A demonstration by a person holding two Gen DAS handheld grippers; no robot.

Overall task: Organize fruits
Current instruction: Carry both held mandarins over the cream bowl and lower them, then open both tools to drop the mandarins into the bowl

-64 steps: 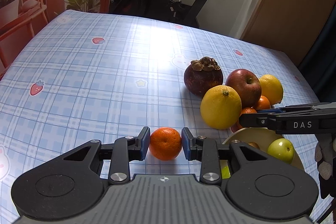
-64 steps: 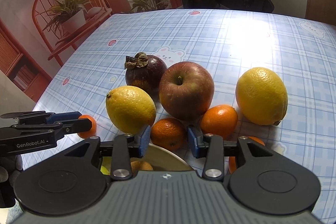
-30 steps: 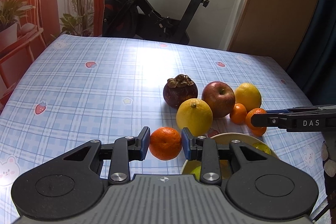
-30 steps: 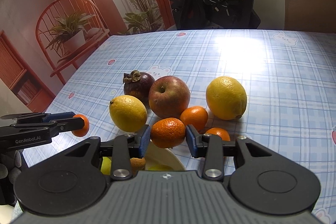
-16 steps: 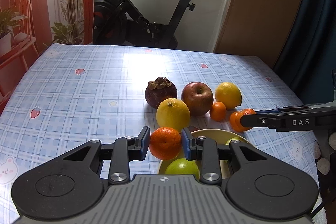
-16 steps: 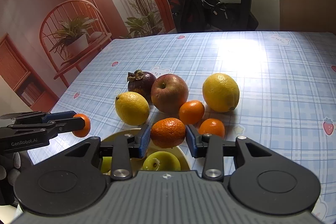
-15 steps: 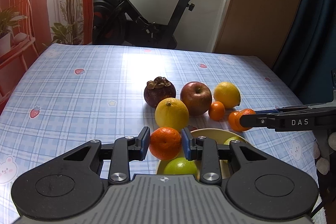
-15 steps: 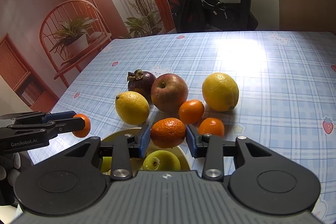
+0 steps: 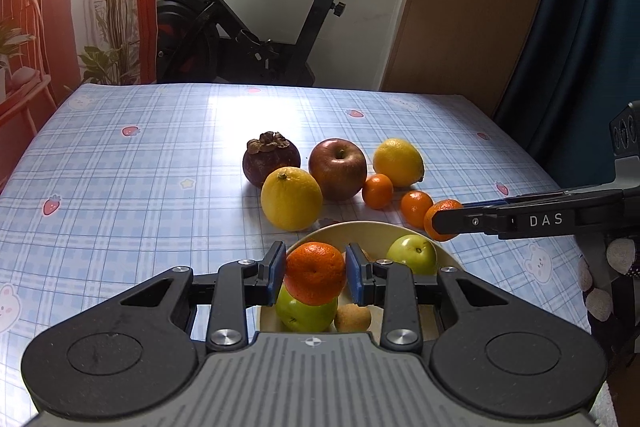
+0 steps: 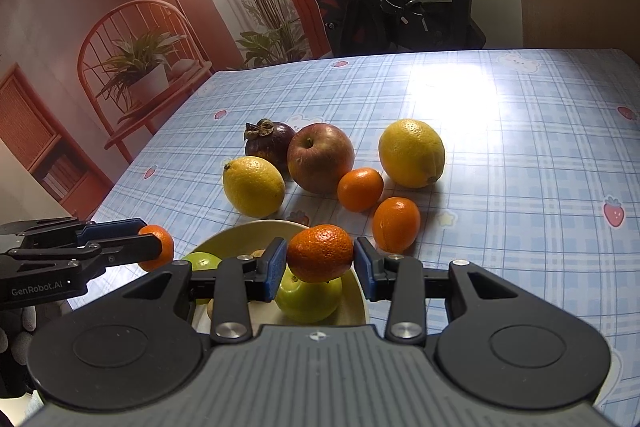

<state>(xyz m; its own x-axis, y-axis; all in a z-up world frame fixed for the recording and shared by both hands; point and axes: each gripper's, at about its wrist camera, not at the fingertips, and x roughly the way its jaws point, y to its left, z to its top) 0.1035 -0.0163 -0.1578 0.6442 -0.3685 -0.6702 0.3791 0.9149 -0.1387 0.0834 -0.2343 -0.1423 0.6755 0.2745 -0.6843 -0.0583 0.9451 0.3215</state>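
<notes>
Blue rubber pads of the left gripper [image 9: 316, 273] are clamped on a small round orange mandarin [image 9: 315, 273], jaws narrowed to the fruit's width, held above the near left part of a cream ceramic bowl [image 9: 332, 229]. The right gripper [image 10: 320, 264] likewise grips a second orange mandarin [image 10: 320, 253] between its blue pads, above the same bowl's near right side; its fingers enter the left wrist view from the right.

Inside the bowl lie two green apples [image 9: 306, 311] [image 9: 412, 253] and a small brown fruit [image 9: 352, 317], the latter just right of the nearer apple.

Beyond the bowl, on the blue plaid tablecloth [image 9: 120, 187], a yellow lemon [image 9: 291, 198] sits just beside the rim. Behind it stand a dark purple mangosteen [image 9: 271, 158] and a red apple [image 9: 338, 169], close together. A second yellow lemon [image 9: 398, 162] lies to the right of the apple. Two loose orange mandarins [image 9: 377, 191] [image 9: 416, 208] lie on the cloth, near that lemon and the bowl's far right rim.

A black exercise bike [image 9: 256, 27] stands past the table's far edge.
</notes>
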